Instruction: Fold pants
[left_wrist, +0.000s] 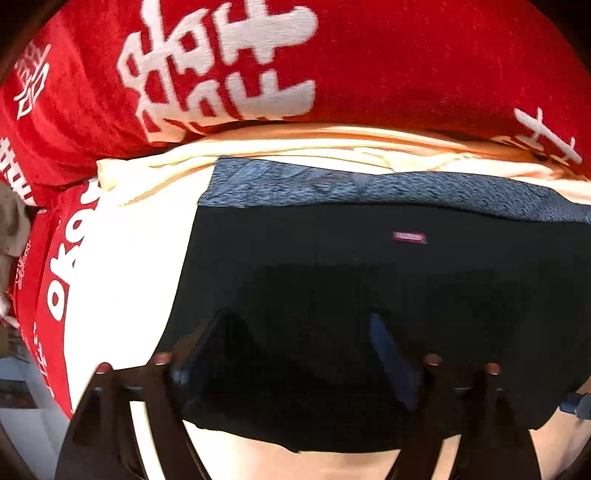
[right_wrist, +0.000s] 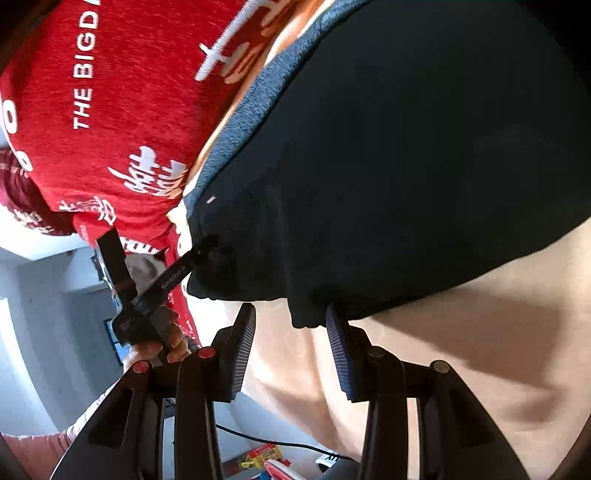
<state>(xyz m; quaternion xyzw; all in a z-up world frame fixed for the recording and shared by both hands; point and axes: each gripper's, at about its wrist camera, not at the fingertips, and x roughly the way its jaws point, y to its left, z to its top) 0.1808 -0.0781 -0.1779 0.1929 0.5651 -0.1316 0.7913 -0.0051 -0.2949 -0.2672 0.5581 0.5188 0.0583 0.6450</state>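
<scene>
The dark pants (left_wrist: 332, 280) lie spread on a cream sheet (left_wrist: 125, 258), their grey-blue waistband (left_wrist: 369, 186) along the far edge and a small red label (left_wrist: 409, 237) just below it. Behind the sheet sits a red blanket (left_wrist: 406, 62) printed with large white characters. In the left wrist view, the left gripper (left_wrist: 299, 325) has both fingers over the near part of the pants, the dark cloth filling the gap between them; whether it is pinching the fabric cannot be told. In the right wrist view, the right gripper (right_wrist: 291, 325) is spread wide, its ribbed blue pads (right_wrist: 340, 354) apart, with the fingertips at the near hem of the pants and a fold of hem hanging between them, not clamped. The same view shows the left gripper to the left, its tip at the pants' edge, with a hand (right_wrist: 155, 347) on its handle.
</scene>
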